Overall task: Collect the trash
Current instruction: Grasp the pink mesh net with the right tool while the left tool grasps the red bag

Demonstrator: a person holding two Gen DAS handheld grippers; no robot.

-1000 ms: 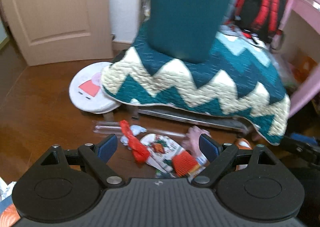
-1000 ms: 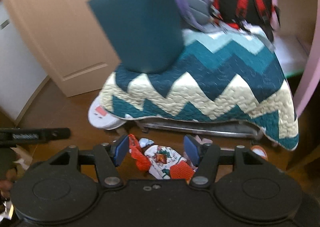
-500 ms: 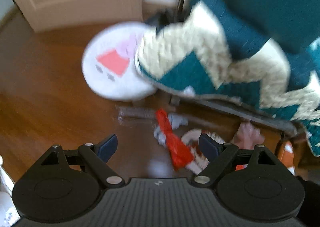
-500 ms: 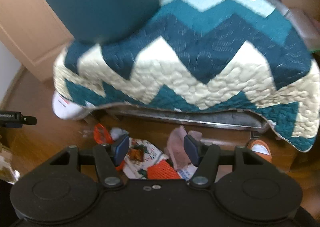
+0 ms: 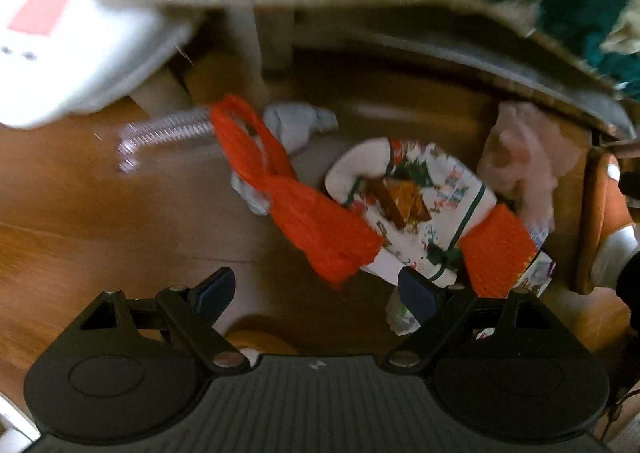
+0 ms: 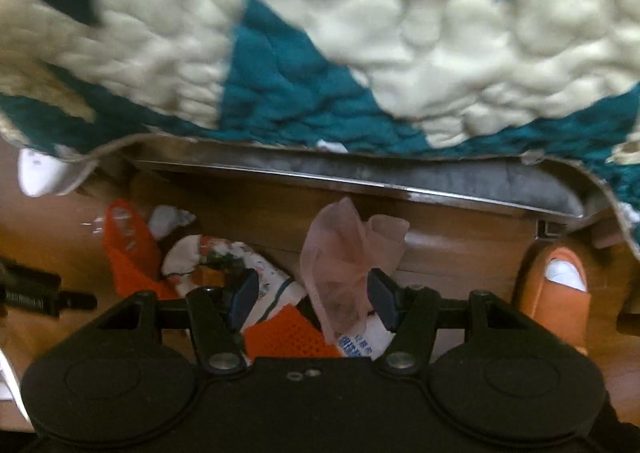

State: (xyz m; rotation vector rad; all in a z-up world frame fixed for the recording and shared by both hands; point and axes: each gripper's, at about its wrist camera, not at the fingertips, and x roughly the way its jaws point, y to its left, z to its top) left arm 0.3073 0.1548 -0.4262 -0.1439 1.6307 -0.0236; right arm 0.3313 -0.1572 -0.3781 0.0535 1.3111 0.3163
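Trash lies in a heap on the wooden floor under a blanket-covered frame. The left wrist view shows an orange net bag [image 5: 312,221], a white printed wrapper [image 5: 416,205], a second orange net [image 5: 496,253], a crumpled pink bag [image 5: 520,157], a grey-white tissue [image 5: 300,125] and a clear plastic strip [image 5: 168,133]. My left gripper [image 5: 314,291] points down, open, just short of the orange net bag, touching nothing. My right gripper [image 6: 314,295] is open over the pink bag [image 6: 344,257], which shows between its fingers without being pinched. The printed wrapper [image 6: 208,257] and orange net [image 6: 128,257] lie to its left.
A teal-and-cream zigzag blanket [image 6: 360,53] hangs low over a metal frame rail [image 6: 360,181] right behind the trash. A white round cushion [image 5: 60,53] sits at the left. A person's foot in an orange slipper [image 6: 560,285] stands at the right. Bare floor [image 5: 100,213] lies left of the heap.
Both grippers have dropped steeply toward the floor and tilted down, so the trash heap now fills the views. The jaws of both have kept the same width.
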